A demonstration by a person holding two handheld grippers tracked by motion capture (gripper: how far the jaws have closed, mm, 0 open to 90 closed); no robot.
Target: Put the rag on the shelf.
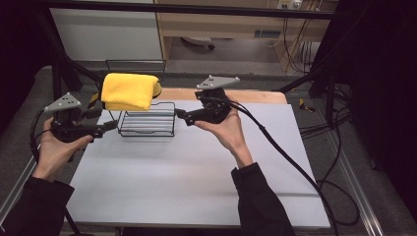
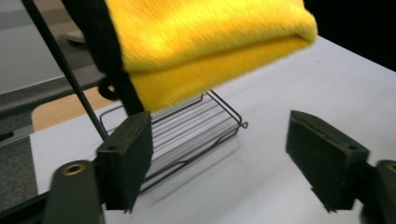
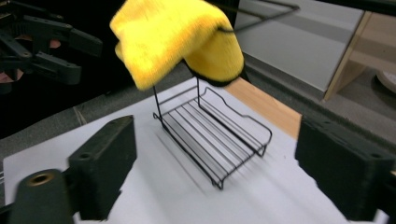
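There are two grippers, one in each hand. The left gripper (image 1: 112, 125) sits just to the left of the wire rack (image 1: 147, 119), and its two black jaws stand wide apart with nothing between them. The right gripper (image 1: 181, 114) sits just to the right of the rack, and its jaws are spread wide too, with nothing in them. Both point in toward the rack from each side, close to it but not touching it. There is one yellow cloth (image 1: 129, 91). It is folded and hangs over the tall back of the rack, above the rack's flat shelf. Its long side runs from left to right across the table in the high view, and it droops down a little at both ends. A thin black edge runs along one side of the cloth. There is one rack, made of thin black wire, with a low shelf of many straight bars. It stands on one white board (image 1: 196, 172) that covers most of the table, near the far left part of the board. A strip of brown wood (image 1: 260, 96) shows behind the board.
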